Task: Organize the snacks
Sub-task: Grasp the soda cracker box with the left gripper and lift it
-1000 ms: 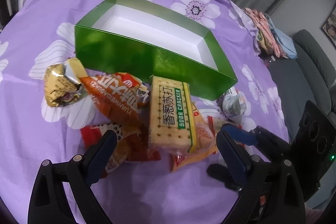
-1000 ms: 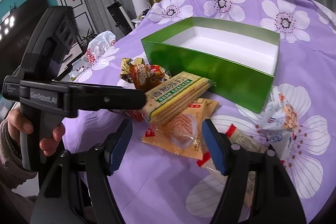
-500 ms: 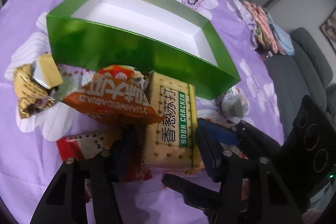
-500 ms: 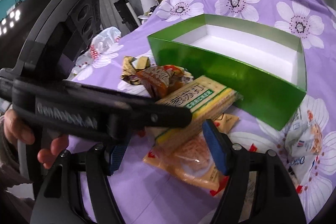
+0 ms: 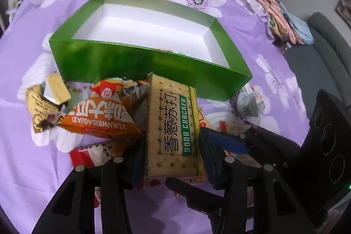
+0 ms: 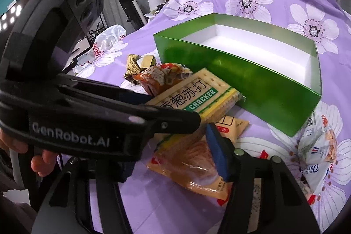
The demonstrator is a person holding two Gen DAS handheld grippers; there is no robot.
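Observation:
A soda cracker pack point(image 5: 173, 124) lies on a heap of snacks in front of the green box point(image 5: 131, 62), which has nothing in it. My left gripper point(image 5: 173, 146) has both blue pads against the pack's long sides, and its jaws are still closing. From the right wrist view, the cracker pack point(image 6: 197, 95) rests on a clear orange biscuit pack point(image 6: 188, 159). My right gripper point(image 6: 173, 152) straddles that orange pack with its jaws closing. Its right pad point(image 6: 217, 152) meets the pack's edge. The left gripper's body hides its other finger.
An orange seed bag point(image 5: 98, 117), a gold wrapped snack point(image 5: 43, 102) and a red pack point(image 5: 92, 155) lie left of the crackers. A white packet point(image 6: 316, 150) lies right of the box point(image 6: 241, 76). A person's hand point(image 6: 41, 161) holds the left gripper. Folded clothes point(image 5: 283, 14) sit at the cloth's far right edge.
The left jaws came in from wide open to clamp the cracker pack's sides. The right gripper moved forward and down over the orange pack, and its jaws narrowed.

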